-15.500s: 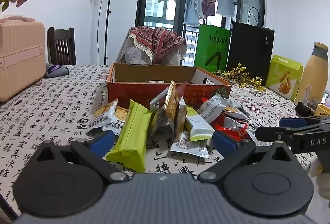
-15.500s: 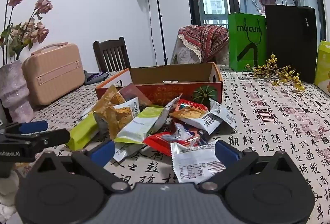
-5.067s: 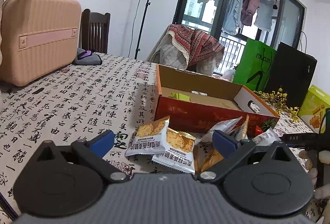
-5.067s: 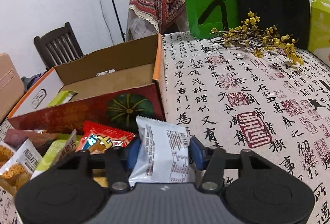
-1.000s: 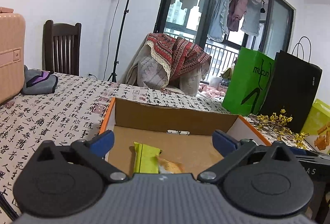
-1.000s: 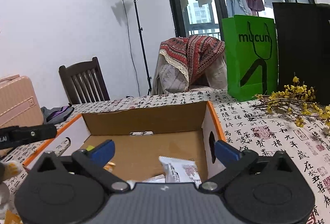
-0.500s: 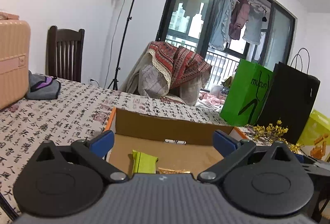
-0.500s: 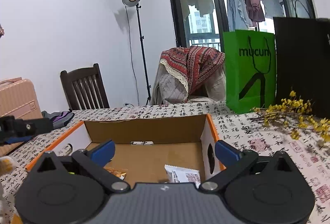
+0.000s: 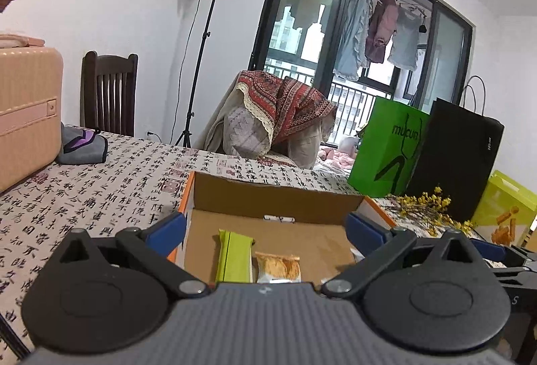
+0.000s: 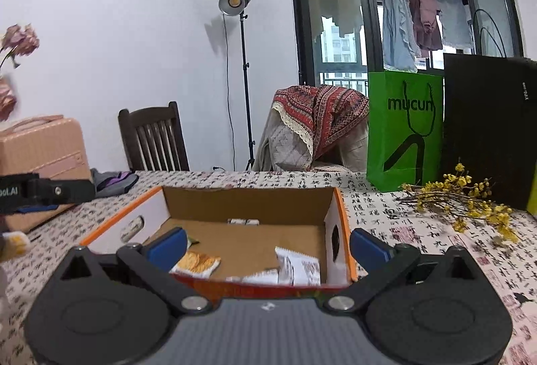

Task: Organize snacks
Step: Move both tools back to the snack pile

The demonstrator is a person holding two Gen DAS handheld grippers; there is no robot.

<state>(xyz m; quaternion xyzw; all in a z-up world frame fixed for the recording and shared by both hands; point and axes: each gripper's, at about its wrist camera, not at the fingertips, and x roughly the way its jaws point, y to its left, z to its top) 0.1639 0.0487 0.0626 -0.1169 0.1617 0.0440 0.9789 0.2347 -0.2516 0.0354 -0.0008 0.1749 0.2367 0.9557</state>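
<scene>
An open cardboard box with orange edges sits on the patterned tablecloth. Inside lie a green snack bar, an orange cracker packet and a white packet by the right wall. My left gripper hovers open above the box's near edge, nothing between its blue fingers. My right gripper is also open and empty, raised over the box front. The left gripper's body shows at the left edge of the right wrist view; the snack pile is out of sight.
A pink suitcase and grey pouch sit at the table's left. A green bag, a black bag, yellow flowers and a yellow-green box stand at right. Chairs and a lamp stand behind.
Both grippers have risen and drawn back slightly from the box. The orange packet and white packet now lie settled on the box floor.
</scene>
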